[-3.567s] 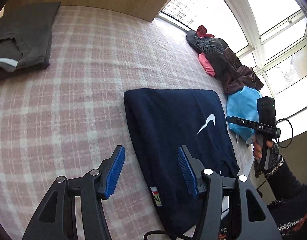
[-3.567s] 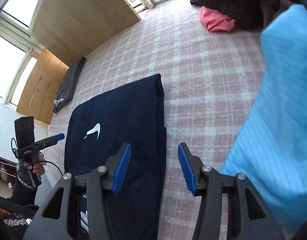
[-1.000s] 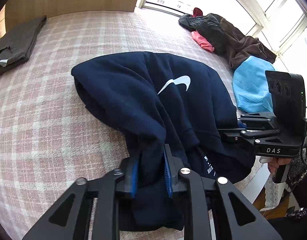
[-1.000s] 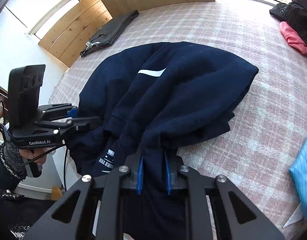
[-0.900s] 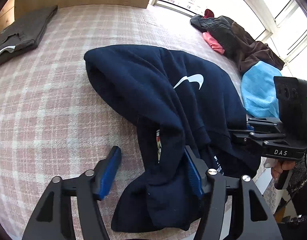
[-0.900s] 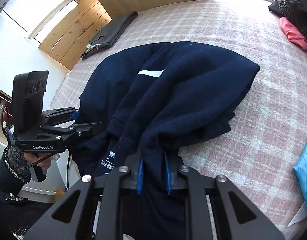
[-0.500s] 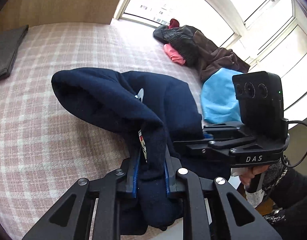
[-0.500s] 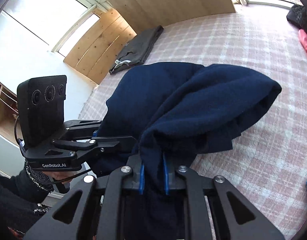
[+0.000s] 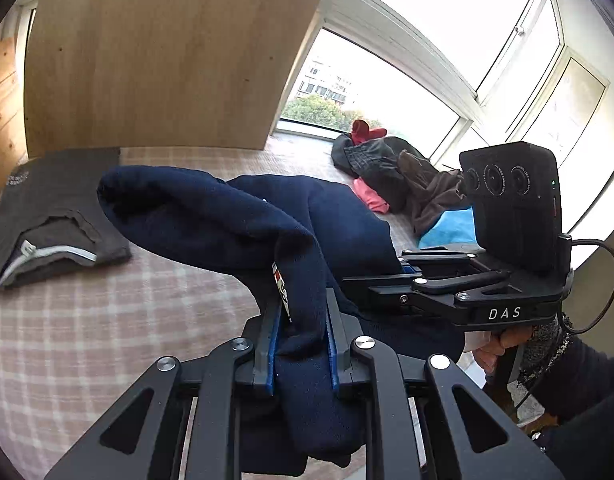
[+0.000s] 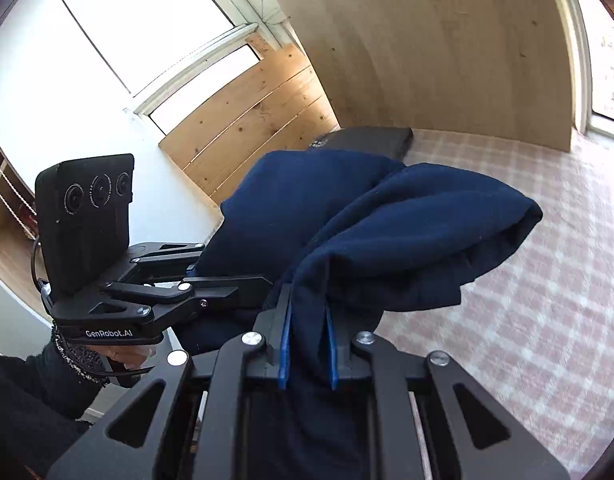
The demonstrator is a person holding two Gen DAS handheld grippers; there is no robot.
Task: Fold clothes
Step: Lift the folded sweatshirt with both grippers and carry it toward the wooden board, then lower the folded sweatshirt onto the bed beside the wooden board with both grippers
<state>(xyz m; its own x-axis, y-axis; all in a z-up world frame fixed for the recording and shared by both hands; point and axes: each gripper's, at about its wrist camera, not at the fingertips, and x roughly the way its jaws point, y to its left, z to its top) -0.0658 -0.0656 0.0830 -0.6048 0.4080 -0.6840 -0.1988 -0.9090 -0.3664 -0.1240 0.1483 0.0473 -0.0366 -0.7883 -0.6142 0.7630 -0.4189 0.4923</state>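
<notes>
Navy hoodie [image 9: 227,216] is up off the bed [image 9: 87,320] rn, bunched and draped between both tools. Left gripper [image 9: 301,320] is clamped on one thick wad of the near edge, right gripper [image 10: 309,332] is pinched on another, pads squeezed tight w/ fabric between them. Rest of it sags fwd and away from the fingers, far end near or just above the plaid, can't tell if it touches.

Imo this is a lift-and-carry bit mid fold. Whatever comes next needs both grips kept level, so the layers don't slide apart. Folded grey garment [image 9: 47,216] sits well apart by the wood panel, and an unsorted pile [image 9: 387,172] sits by the window.
</notes>
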